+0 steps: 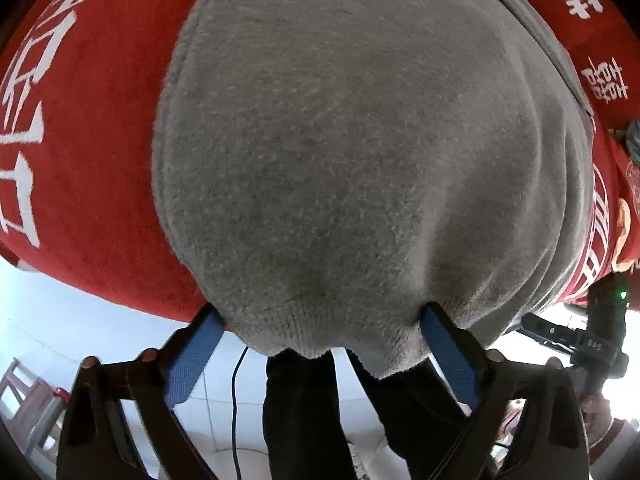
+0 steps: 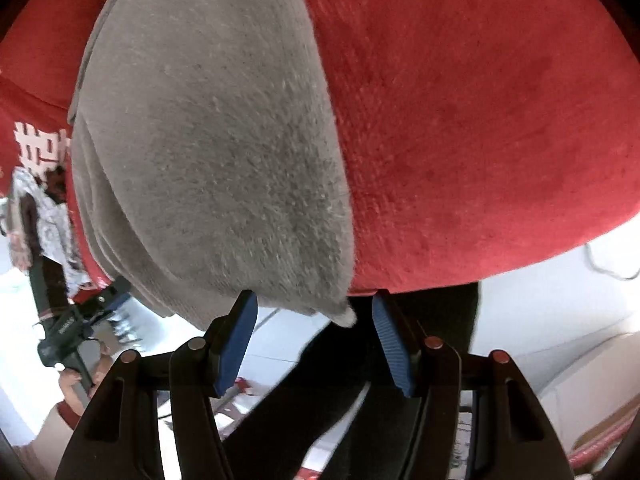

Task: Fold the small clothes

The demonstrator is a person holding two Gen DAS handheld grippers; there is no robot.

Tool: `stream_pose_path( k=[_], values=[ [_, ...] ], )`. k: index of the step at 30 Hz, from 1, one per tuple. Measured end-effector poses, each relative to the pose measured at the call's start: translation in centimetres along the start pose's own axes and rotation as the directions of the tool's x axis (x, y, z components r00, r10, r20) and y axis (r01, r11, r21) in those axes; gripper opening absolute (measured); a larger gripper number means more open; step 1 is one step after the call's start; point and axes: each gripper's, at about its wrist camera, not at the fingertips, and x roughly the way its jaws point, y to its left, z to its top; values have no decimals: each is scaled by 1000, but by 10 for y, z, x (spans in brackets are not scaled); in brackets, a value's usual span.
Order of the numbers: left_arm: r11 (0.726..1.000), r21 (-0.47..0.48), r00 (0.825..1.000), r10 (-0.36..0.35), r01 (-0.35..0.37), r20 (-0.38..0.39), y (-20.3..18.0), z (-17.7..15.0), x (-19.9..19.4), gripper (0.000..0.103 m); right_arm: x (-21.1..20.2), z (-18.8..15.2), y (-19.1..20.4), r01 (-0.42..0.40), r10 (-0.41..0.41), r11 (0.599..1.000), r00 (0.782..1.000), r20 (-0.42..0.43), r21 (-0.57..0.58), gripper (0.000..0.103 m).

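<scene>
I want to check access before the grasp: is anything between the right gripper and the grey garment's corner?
Nothing visible. The grey garment corner lies in the gap of the open right gripper, on the red cloth.

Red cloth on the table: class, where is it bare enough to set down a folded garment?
Bare red cloth lies right of the grey knitted garment in the right wrist view. In the left wrist view, printed cloth is free left of it. The near edge is crowded by both claws.
</scene>
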Motion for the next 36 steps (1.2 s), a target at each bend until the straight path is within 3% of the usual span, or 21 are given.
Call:
stream_pose_path(
  k=[3,4,5,6,8,11,15,16,18,19,22,24,27,28,30,31,32,34,36],
  values=[
    [1000,0,1000,-6,6,10,3,-2,-7,65,4,-3,-4,-56,57,997,998,-8,52,57],
    [1000,9,1000,-18,18,10,2,-2,-10,48,2,-4,-5,-65,66,995,998,-12,72,33],
    [998,28,999,-49,48,6,1,-4,-13,23,1,-6,-7,-53,55,995,998,-22,86,12],
    [996,43,997,-73,73,-4,-1,-4,-15,20,-1,-8,-6,-59,61,995,998,-24,86,5],
    [992,65,994,-107,107,-4,-5,-5,-25,20,-11,-13,-2,-112,113,991,994,-4,71,5],
    [974,79,976,-215,212,29,-9,-2,-56,19,-36,-15,10,-222,220,973,975,40,54,5],
    [959,103,955,-274,263,112,-16,20,-99,15,-78,-4,35,-366,359,930,922,145,21,5],
    [955,106,947,-290,276,141,-18,29,-109,10,-89,5,41,-405,396,914,900,181,14,5],
    [951,113,934,-303,286,186,-23,51,-127,10,-101,15,50,-456,445,890,867,227,-1,5],
    [953,122,929,-298,277,218,-26,65,-136,10,-109,28,56,-485,472,875,846,250,-12,5],
    [963,141,920,-263,231,290,-35,105,-155,10,-126,57,76,-509,500,860,821,275,-43,5],
    [972,138,920,-226,191,321,-38,130,-158,10,-132,75,92,-501,494,864,822,284,-53,5],
    [988,143,919,-115,64,378,-44,156,-168,10,-137,109,106,-469,463,882,838,289,-51,5],
    [990,138,914,-64,9,400,-46,163,-170,10,-141,120,105,-457,449,889,846,289,-44,5],
    [991,131,922,-31,-21,386,-40,172,-169,16,-139,138,100,-433,419,901,864,281,-13,5],
    [993,118,932,-19,-26,362,-38,175,-166,47,-135,143,96,-418,401,908,875,271,5,5],
    [994,108,934,-5,-36,357,-37,175,-164,86,-131,147,90,-403,385,915,886,258,21,5],
    [989,123,920,27,-81,390,-40,167,-163,92,-125,156,84,-382,363,923,901,236,40,5],
    [975,195,933,33,-109,359,-49,166,-155,92,-118,162,82,-359,337,931,915,220,66,5]
  ],
)
